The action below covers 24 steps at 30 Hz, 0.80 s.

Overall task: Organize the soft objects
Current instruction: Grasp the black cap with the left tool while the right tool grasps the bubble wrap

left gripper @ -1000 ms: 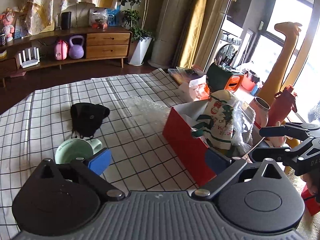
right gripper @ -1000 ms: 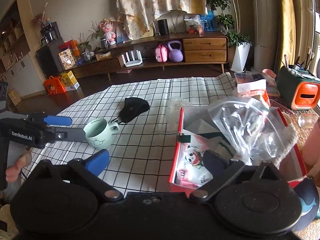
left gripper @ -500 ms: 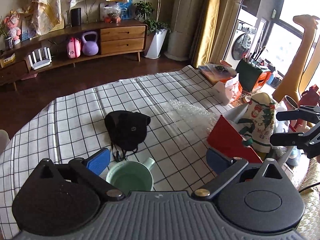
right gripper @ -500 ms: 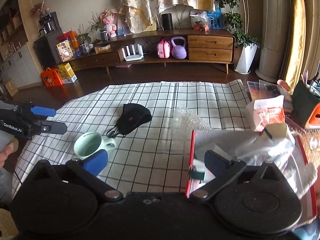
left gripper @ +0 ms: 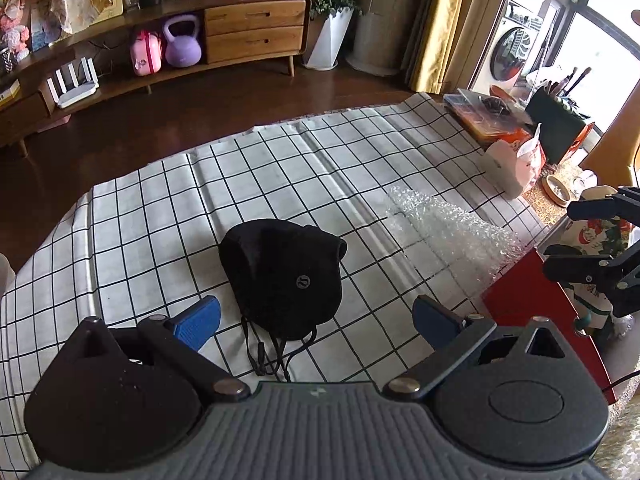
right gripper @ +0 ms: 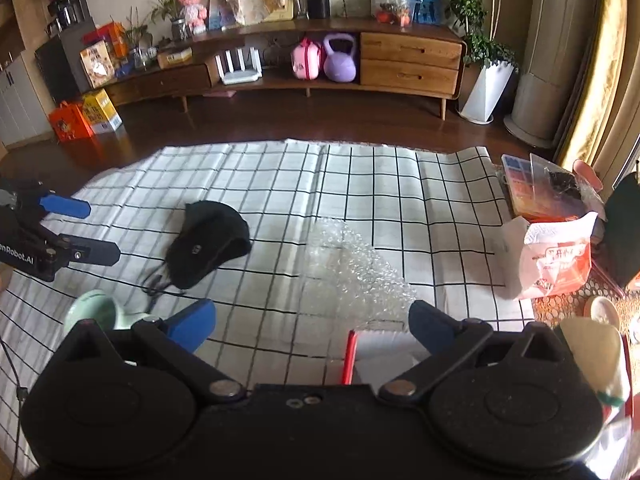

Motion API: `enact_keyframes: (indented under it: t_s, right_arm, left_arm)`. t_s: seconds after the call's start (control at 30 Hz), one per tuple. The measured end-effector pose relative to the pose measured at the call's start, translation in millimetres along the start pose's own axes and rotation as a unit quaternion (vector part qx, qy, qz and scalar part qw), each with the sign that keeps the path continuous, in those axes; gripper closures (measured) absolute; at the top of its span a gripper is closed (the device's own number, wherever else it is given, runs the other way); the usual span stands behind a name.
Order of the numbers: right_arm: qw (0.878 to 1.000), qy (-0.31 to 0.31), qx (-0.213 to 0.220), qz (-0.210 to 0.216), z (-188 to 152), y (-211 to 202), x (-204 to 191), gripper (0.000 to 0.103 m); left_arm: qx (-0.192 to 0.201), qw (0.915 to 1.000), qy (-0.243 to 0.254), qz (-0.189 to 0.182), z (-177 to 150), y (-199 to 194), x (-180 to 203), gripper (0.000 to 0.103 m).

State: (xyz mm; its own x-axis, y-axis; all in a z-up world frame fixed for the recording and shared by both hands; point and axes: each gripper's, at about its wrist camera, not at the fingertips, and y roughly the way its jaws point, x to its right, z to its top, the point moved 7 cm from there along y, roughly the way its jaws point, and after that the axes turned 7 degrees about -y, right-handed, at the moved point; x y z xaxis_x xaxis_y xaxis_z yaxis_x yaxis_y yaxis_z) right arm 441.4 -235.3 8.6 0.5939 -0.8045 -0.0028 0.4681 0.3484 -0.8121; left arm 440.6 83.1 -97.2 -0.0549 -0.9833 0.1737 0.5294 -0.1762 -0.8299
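A black cap (left gripper: 284, 276) (right gripper: 208, 246) with dangling cords lies on the checked tablecloth (left gripper: 200, 200). My left gripper (left gripper: 316, 322) hangs open just above and in front of it, with the cap between the blue fingertips. A sheet of clear bubble wrap (left gripper: 448, 232) (right gripper: 352, 276) lies right of the cap, against the red box (left gripper: 532, 296) (right gripper: 350, 356). The box holds a printed cloth bag (left gripper: 596, 236). My right gripper (right gripper: 312, 322) stands open and empty over the box's near corner. In the right wrist view, the left gripper (right gripper: 80, 232) shows at the left edge.
A green mug (right gripper: 98, 312) sits near the table's front left. An orange and white packet (right gripper: 556, 260) and a flat plastic case (left gripper: 484, 114) lie at the table's right end. A wooden sideboard (right gripper: 408, 60) stands across the dark floor.
My left gripper has swung left and forward from the red box to over the black cap; the mug has dropped out of its view. The right gripper has lifted back from the box.
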Motion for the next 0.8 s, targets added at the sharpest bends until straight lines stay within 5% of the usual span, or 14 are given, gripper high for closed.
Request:
enact_keyframes:
  t_s: [0.37,0.8]
  right_arm:
    - [0.998,-0.043,-0.053,-0.009,18.4,69.4,0.5,0.001]
    - [0.992,-0.052,-0.112,-0.037,17.5,129.0,15.5,0.005]
  left_arm:
    - [-0.073,0.9958,0.012,0.055,13.7,80.3,11.2,0.000]
    - [-0.103,0.9898,0.034,0.092,7.0,130.6,8.8,0.005]
